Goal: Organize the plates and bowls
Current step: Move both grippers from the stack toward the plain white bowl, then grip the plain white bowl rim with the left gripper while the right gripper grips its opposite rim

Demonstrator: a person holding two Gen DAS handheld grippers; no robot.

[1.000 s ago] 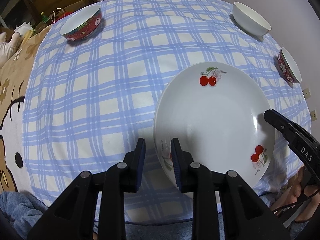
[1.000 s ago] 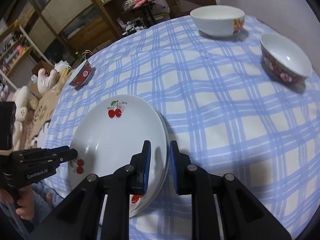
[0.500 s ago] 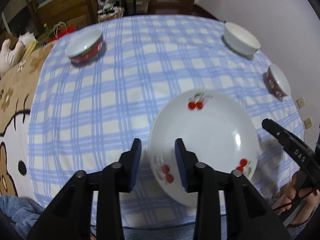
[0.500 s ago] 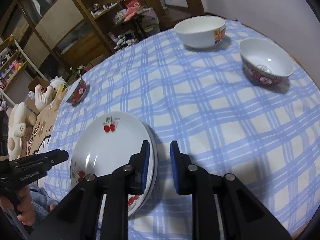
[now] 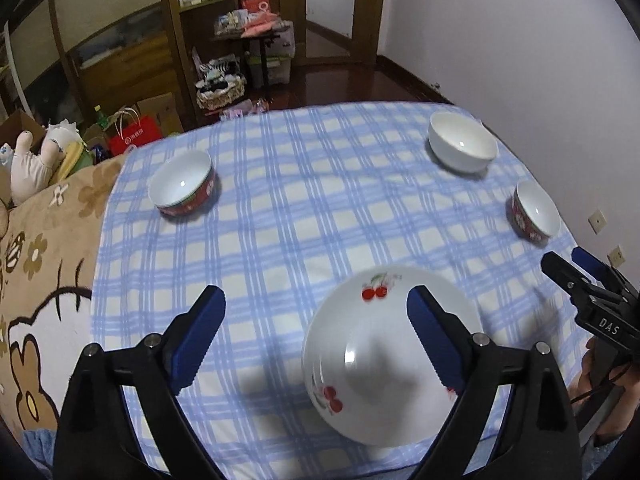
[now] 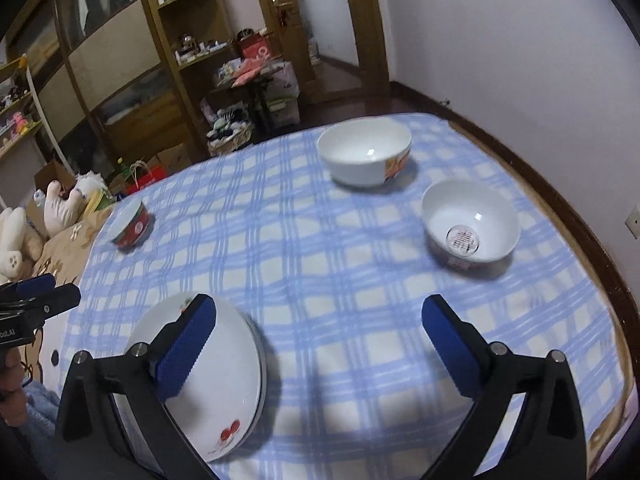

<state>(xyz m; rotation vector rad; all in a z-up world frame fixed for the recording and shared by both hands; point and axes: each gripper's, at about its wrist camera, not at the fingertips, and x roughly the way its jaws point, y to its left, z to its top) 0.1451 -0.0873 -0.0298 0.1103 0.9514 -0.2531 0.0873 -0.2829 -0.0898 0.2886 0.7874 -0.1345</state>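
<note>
A stack of white cherry-print plates [image 5: 384,356] lies on the near part of the blue-checked table [image 5: 304,216]; it also shows in the right wrist view [image 6: 224,372]. My left gripper [image 5: 316,334] is open and empty, raised above and back from the stack. My right gripper [image 6: 316,344] is open and empty too, raised just right of the stack. A red-sided bowl [image 5: 182,184] sits far left. A large white bowl [image 6: 364,156] sits far right. A second red-sided bowl [image 6: 472,228] stands near the right edge.
A beige cartoon blanket [image 5: 36,280] lies left of the table with plush toys [image 5: 36,160] beyond it. Wooden cabinets and floor clutter [image 5: 240,68] stand past the far edge. A white wall [image 5: 520,60] runs close along the right side.
Both grippers have opened wide, let go of the plate rims and pulled up and back. The plate stack now rests on the table, and all bowls are in view.
</note>
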